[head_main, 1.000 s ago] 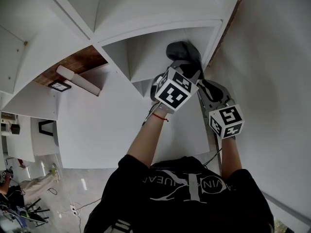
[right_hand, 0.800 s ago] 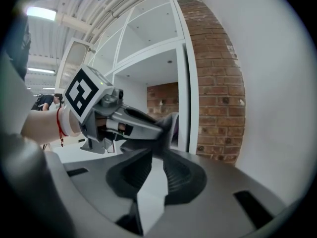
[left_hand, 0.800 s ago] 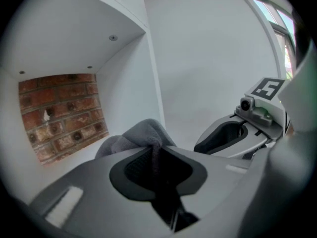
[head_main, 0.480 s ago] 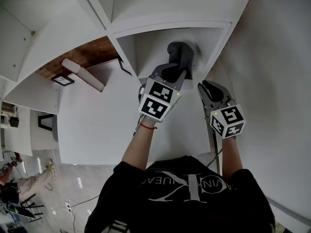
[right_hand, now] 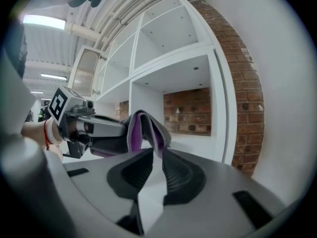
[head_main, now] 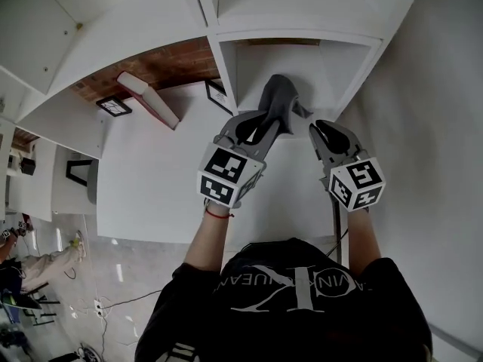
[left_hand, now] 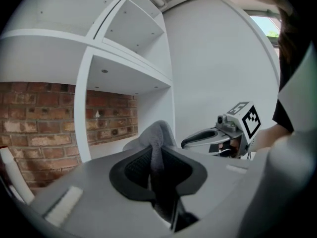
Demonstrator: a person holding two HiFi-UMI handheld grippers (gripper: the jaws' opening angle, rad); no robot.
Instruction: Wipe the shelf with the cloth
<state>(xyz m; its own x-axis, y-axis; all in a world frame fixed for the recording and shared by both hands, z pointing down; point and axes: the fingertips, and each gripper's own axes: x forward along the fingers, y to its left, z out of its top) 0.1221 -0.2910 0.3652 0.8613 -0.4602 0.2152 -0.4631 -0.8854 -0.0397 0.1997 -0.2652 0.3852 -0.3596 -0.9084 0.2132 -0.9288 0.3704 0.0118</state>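
Where it is pinched, soft grey cloth (head_main: pixel 278 96) bunches.

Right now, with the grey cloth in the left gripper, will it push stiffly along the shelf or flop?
Likely floppy: the cloth folds over and droops past the left gripper, which is shut on it. Probably light, since one pinched fold carries it. It may bunch rather than slide flat on the shelf.

A grey cloth (head_main: pixel 278 98) sits between the black ribbed fingers (left_hand: pixel 136 170) of the grey left gripper (head_main: pixel 264 123). Beyond the fingers, the shelf (head_main: pixel 151 179) is plain white, backed by red-brown brick (head_main: pixel 170 62). The gripper's cube (head_main: pixel 224 176) bears black-and-white square markers.
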